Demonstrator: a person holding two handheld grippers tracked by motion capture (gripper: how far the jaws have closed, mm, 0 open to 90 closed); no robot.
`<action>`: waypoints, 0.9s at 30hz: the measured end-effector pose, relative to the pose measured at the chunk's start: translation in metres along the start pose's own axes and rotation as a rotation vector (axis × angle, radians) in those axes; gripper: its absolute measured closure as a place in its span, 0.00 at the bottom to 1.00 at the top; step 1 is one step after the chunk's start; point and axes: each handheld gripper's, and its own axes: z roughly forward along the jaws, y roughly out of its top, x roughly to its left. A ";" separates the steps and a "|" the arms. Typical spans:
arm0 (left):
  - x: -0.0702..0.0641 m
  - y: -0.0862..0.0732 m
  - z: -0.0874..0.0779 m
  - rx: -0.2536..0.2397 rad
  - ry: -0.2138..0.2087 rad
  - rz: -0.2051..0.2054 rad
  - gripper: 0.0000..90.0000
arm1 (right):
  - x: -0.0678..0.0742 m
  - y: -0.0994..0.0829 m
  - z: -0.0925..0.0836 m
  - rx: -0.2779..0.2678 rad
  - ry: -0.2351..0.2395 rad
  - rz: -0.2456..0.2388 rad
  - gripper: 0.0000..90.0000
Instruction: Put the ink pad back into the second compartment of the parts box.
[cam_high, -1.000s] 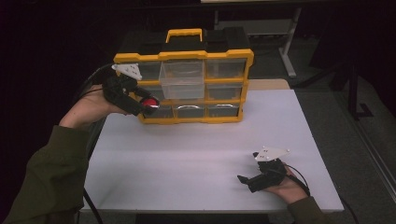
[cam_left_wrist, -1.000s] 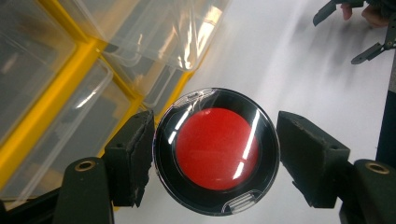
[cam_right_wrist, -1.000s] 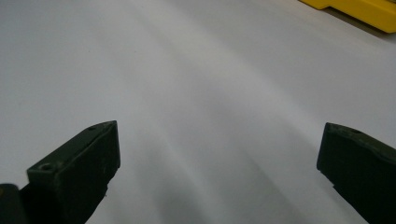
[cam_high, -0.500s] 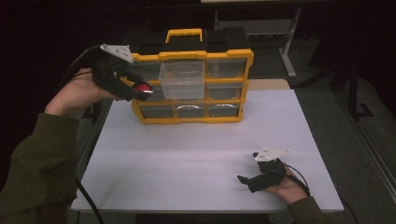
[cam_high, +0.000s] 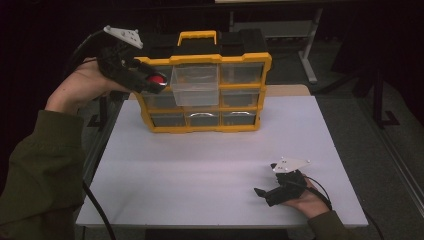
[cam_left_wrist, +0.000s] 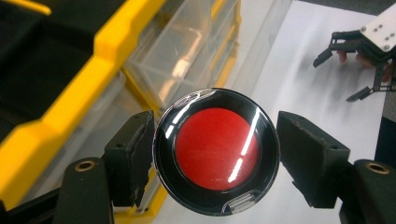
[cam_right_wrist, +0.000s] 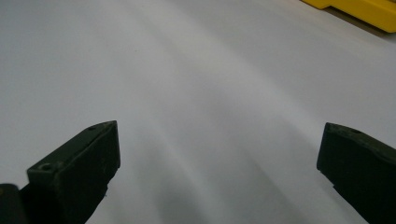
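My left gripper (cam_high: 151, 83) is shut on a round black disc with a red centre (cam_high: 158, 79), held in the air at the upper left corner of a yellow organiser (cam_high: 220, 58) with clear drawers. In the left gripper view the disc (cam_left_wrist: 215, 150) sits between both pads (cam_left_wrist: 132, 158), above the organiser's top edge (cam_left_wrist: 56, 116). The top middle drawer (cam_high: 195, 86) stands pulled out. My right gripper (cam_high: 266, 192) rests on the white table (cam_high: 200, 170) near its front right, jaws open with nothing between them (cam_right_wrist: 219, 158).
The organiser stands at the back of the table and has a yellow carry handle (cam_high: 198, 36). A cable (cam_high: 97, 215) hangs from the left gripper past the table's left edge. The right gripper (cam_left_wrist: 359, 60) shows far off in the left gripper view.
My left gripper has risen with the disc, from level with the lower drawers to the organiser's top left corner. The right gripper has stayed in place.
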 end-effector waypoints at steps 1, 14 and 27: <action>0.001 0.007 0.001 -0.006 -0.005 -0.002 0.33 | 0.000 0.000 0.000 0.000 0.000 0.002 0.00; 0.007 0.048 0.016 -0.030 -0.029 -0.006 0.33 | 0.000 0.000 0.000 0.000 0.004 0.003 0.00; 0.009 0.062 0.055 -0.003 -0.040 -0.036 0.32 | 0.001 -0.001 -0.002 -0.007 0.006 0.000 0.00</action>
